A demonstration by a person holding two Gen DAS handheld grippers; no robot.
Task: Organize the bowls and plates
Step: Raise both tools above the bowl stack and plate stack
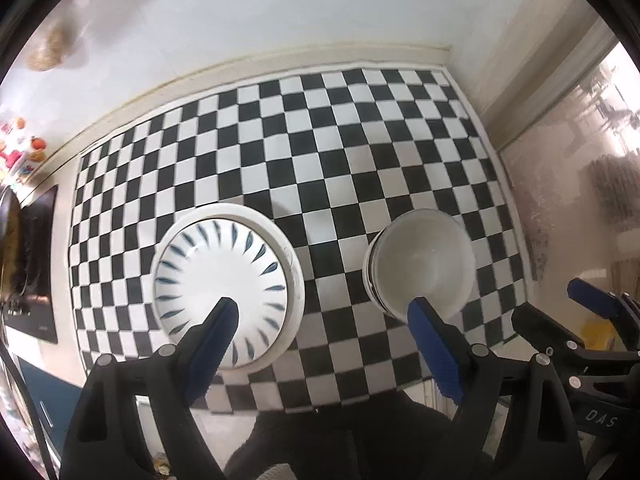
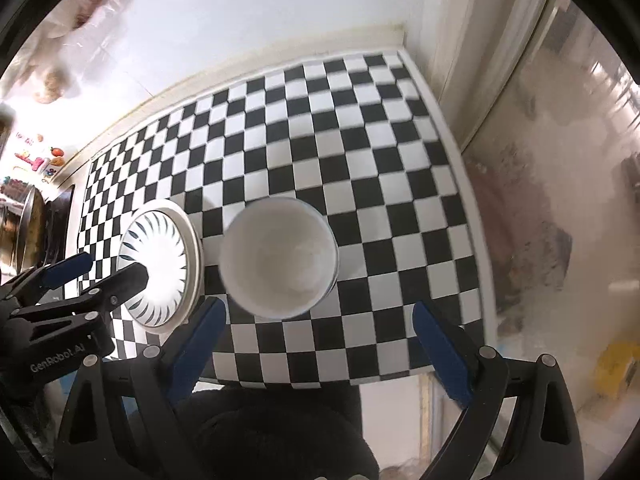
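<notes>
Both the left gripper (image 1: pixel 320 312) and right gripper (image 2: pixel 320 320) hover with fingers spread and empty above the checkered bench (image 2: pixel 360 152). Below sit stacked plates (image 1: pixel 228 286) and, beside them, nested white bowls (image 2: pixel 278 256), apparently already sorted; open bench lies beyond the bowls

I see a black-and-white checkered table covering (image 1: pixel 304 152) spread flat, its far edge running along a plain white wall (image 1: pixel 280 12). On my left, a cluster of small colourful magnets or stickers (image 1: pixel 24 152) sits on a bright surface, just above a dark cooktop (image 1: pixel 36 264). On my right stands a frosted glass door panel (image 2: pixel 552 184), with a blurred yellow object (image 2: pixel 616 364) low behind it.
</notes>
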